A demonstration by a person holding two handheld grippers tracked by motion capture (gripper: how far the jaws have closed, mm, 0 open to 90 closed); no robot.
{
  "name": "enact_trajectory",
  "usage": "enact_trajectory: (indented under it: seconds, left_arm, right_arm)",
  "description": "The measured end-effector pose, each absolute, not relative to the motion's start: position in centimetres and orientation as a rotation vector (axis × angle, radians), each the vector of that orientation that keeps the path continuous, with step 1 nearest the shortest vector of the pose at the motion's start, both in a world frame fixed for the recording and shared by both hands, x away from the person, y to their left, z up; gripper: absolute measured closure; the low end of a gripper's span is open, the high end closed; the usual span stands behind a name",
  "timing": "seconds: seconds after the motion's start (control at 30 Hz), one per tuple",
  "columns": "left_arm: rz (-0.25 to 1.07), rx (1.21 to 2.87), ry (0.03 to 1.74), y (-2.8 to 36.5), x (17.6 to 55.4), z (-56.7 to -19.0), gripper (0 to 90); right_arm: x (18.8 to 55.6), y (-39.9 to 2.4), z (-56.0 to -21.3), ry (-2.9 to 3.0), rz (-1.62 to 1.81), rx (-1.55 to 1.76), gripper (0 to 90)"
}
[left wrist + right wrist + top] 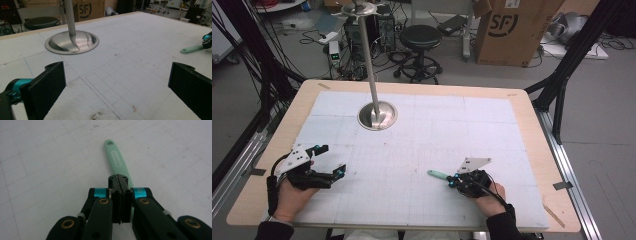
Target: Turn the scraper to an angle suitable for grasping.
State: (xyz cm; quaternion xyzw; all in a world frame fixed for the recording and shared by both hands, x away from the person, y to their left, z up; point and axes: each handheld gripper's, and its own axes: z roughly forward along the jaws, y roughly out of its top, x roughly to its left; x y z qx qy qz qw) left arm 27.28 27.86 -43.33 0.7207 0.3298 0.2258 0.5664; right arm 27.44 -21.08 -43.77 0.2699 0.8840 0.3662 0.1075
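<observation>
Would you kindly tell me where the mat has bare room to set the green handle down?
The middle of the white mat is bare, between the steel stand base and the two tools. The right half beyond the right tool is free too. The green handle sits near it. The left tool takes the near-left corner.

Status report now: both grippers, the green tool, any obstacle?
Left gripper open, empty. Right gripper shut on mint-green plastic handle. Steel pole stand far off, nothing blocking.
</observation>
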Motion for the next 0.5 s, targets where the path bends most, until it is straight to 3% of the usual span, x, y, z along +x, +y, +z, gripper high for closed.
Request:
enact_trajectory:
  seconds: [0.5]
  left_arm:
    - [0.533, 1.695, 0.790, 28.4, 26.9, -43.5, 1.8]
  right_arm:
    - [31.1, -21.3, -44.3, 2.574, 1.092, 0.893, 90.0]
